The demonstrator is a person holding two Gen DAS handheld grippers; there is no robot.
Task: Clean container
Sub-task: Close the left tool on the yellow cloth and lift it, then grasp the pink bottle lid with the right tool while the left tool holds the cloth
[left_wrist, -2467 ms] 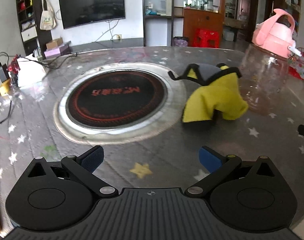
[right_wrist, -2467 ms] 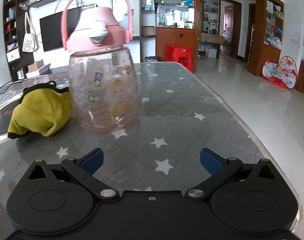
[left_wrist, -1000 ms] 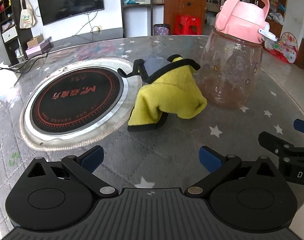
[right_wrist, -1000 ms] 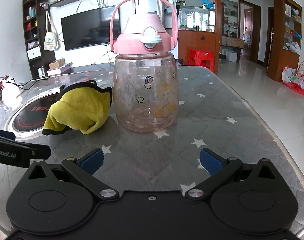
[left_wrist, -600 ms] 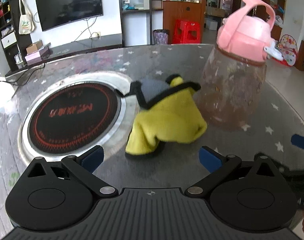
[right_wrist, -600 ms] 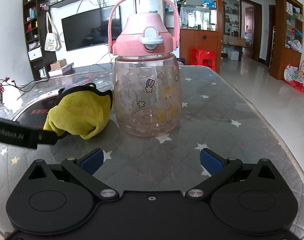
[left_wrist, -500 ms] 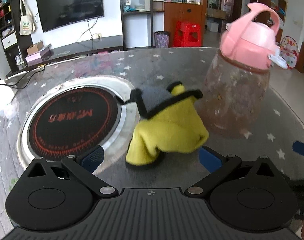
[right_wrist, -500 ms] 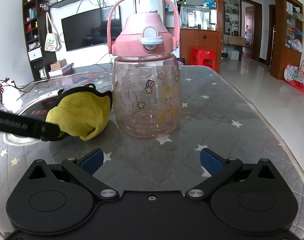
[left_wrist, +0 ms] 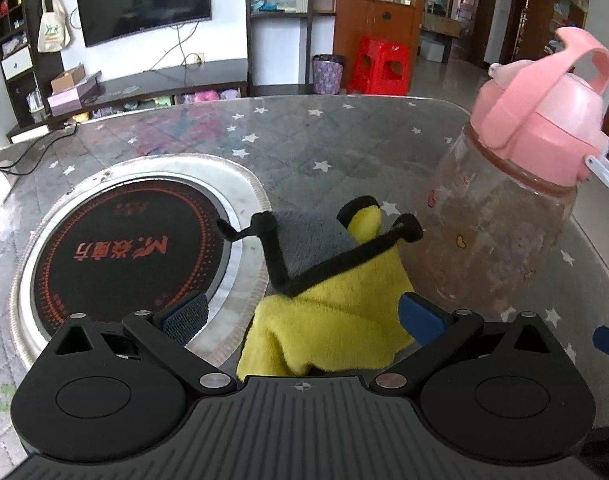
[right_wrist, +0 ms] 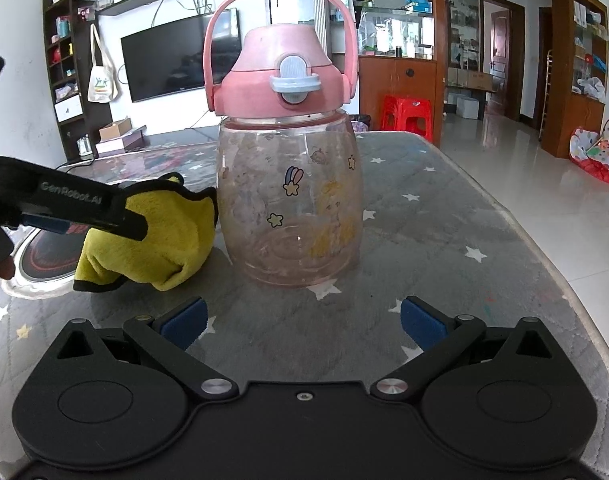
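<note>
Your left hand-held gripper (left_wrist: 300,316) is spread wide around the cloth (left_wrist: 328,304) on the worktop (right_wrist: 444,232). Right hand-held gripper (right_wrist: 302,320) is wide, empty; bottle (right_wrist: 290,184) stands just ahead, beside the cloth.

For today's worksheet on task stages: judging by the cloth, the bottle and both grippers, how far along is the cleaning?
Nothing is cleaned: the bottle stands upright on the table, pink lid on, walls cloudy. In hand: the open left gripper straddles the yellow cloth, not closed on it. The right gripper is open, short of the bottle. Left: grasp the cloth, steady the bottle, wipe.
</note>
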